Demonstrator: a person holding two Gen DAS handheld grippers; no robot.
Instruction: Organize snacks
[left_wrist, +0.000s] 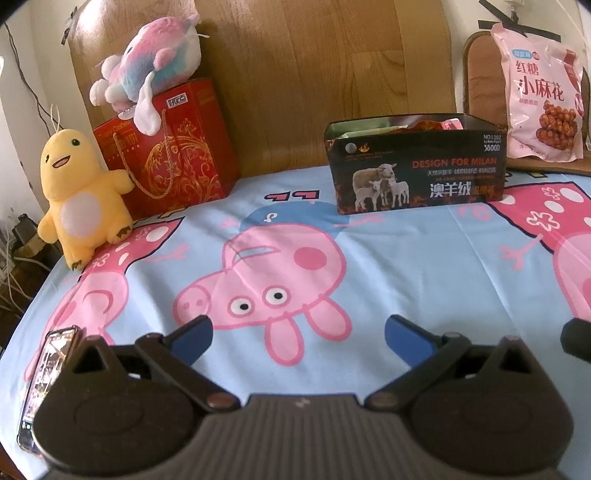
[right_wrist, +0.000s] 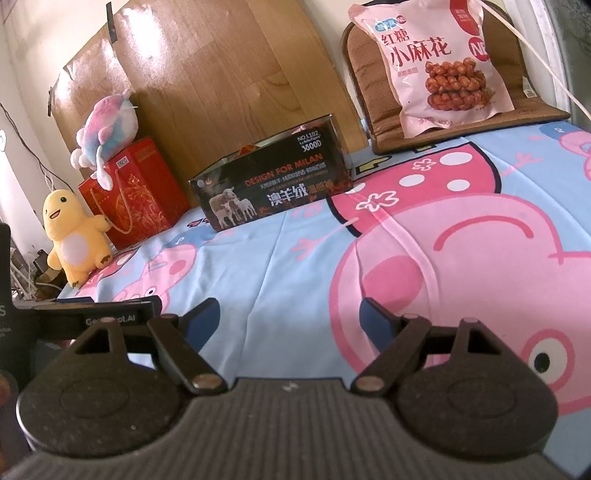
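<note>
A black open-topped box (left_wrist: 415, 166) (right_wrist: 273, 184) printed with sheep stands at the back of the bed, with snack packets showing inside it. A pink bag of fried dough twists (left_wrist: 541, 96) (right_wrist: 439, 70) leans on a brown cushion at the far right. My left gripper (left_wrist: 299, 334) hovers open over the cartoon pig sheet, nothing between its blue-tipped fingers. My right gripper (right_wrist: 291, 319) is also open and empty, well short of the box. The left gripper's body (right_wrist: 92, 317) shows at the left edge of the right wrist view.
A red gift bag (left_wrist: 170, 155) (right_wrist: 136, 188) with a pink-blue plush (left_wrist: 155, 66) on top stands at the back left, with a yellow plush (left_wrist: 79, 192) (right_wrist: 74, 236) before it. A phone (left_wrist: 44, 376) lies near the left bed edge. A wooden board (left_wrist: 314, 74) backs the bed.
</note>
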